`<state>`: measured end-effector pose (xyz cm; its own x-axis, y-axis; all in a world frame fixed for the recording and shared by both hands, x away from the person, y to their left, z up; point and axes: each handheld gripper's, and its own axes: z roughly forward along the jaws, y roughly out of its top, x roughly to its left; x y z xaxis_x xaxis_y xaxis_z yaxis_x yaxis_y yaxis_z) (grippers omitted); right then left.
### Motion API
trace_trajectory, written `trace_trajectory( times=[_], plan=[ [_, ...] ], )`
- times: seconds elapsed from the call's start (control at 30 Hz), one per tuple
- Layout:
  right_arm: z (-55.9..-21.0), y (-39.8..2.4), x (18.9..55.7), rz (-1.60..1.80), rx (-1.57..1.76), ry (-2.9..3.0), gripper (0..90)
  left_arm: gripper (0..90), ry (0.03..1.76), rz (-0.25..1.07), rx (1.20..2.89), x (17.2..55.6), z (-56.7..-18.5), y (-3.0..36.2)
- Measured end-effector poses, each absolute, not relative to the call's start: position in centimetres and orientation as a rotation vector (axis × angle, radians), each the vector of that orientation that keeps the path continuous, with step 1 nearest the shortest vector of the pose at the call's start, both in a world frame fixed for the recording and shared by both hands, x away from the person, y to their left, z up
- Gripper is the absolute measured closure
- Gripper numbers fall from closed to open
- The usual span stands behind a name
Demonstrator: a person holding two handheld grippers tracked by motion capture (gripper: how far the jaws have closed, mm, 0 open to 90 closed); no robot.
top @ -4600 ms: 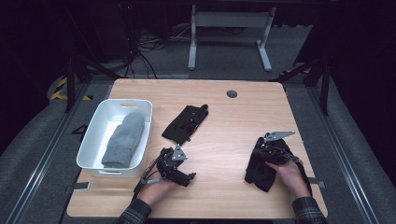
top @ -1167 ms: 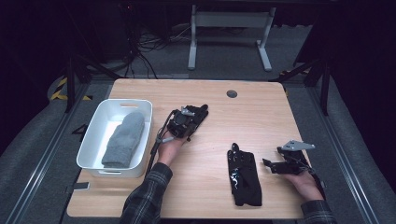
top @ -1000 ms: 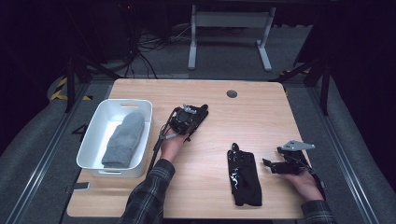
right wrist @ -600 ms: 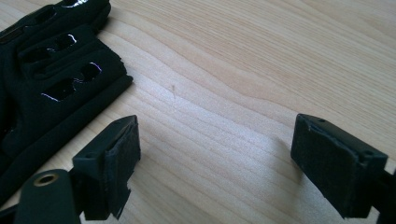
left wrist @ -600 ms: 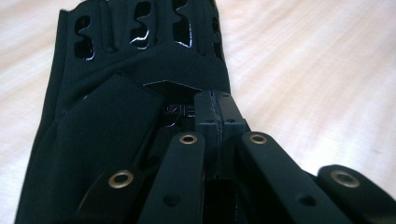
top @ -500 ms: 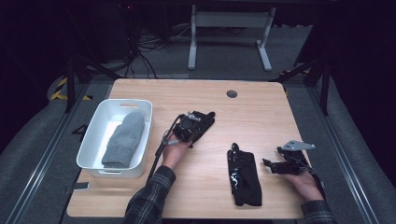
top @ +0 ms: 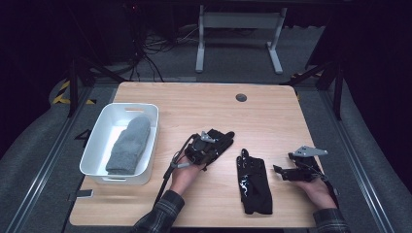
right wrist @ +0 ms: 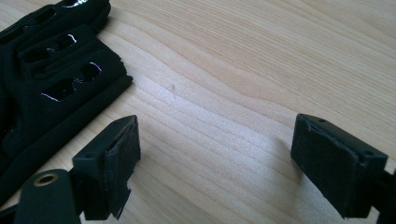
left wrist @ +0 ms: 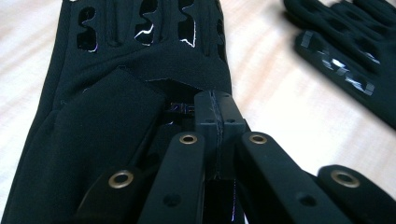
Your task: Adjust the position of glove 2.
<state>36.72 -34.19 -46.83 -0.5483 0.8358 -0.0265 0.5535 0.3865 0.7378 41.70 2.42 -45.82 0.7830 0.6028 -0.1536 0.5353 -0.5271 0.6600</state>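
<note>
A wooden table (top: pixel 204 99) carries two black gloves, a white bin and the two hand-held grippers. The left gripper (top: pixel 204 145) sits near the middle of the table, its jaws pressed together on the cuff edge of one black glove (top: pixel 217 142); in the left gripper view the pads (left wrist: pixel 219 116) meet with a fold of that glove (left wrist: pixel 116 116) pinched between them, the fingers of the glove pointing away from the camera. The second glove (top: pixel 252 184) lies flat just to the right of it, lengthwise toward the person, close to the held glove but apart from it. It shows at the upper right of the left gripper view (left wrist: pixel 345 56) and at the left edge of the right gripper view (right wrist: pixel 51 79), with glossy slots along its back.

The right gripper (top: pixel 286 171) rests low over the table to the right of the flat glove, its jaws standing wide apart with bare wood between them (right wrist: pixel 215 154). Nothing lies between the two gloves.

The white bin (top: pixel 97 150) stands at the left side of the table, well clear of both gloves, and holds a grey knitted mitten (top: pixel 128 145) lying lengthwise. A round grommet hole (top: pixel 241 97) sits near the far edge. No writing can be read on any item.
</note>
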Motion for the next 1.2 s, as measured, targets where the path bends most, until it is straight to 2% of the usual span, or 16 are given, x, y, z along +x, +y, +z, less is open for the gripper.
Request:
trace_trajectory(
  times=[0.43,0.67,0.83,0.93,1.2],
  plan=[
    [-46.8,-34.2,36.7,0.973,1.202,2.253,16.3,89.9,0.791,0.115,2.243,38.1,-45.9,1.9],
    [-46.8,-34.2,36.7,0.973,1.203,2.253,16.3,89.8,0.794,0.177,2.225,39.3,-43.6,3.4],
    [-46.8,-34.2,36.7,0.973,1.203,2.253,16.3,89.9,0.847,0.209,2.245,41.4,-43.5,4.8],
    [-46.8,-34.2,36.7,0.973,1.203,2.253,16.3,89.9,0.899,0.177,2.283,42.5,-44.8,5.5],
    [-46.8,-34.2,36.7,0.973,1.203,2.253,16.3,89.9,0.841,0.133,2.363,41.6,-45.1,5.6]
  ],
)
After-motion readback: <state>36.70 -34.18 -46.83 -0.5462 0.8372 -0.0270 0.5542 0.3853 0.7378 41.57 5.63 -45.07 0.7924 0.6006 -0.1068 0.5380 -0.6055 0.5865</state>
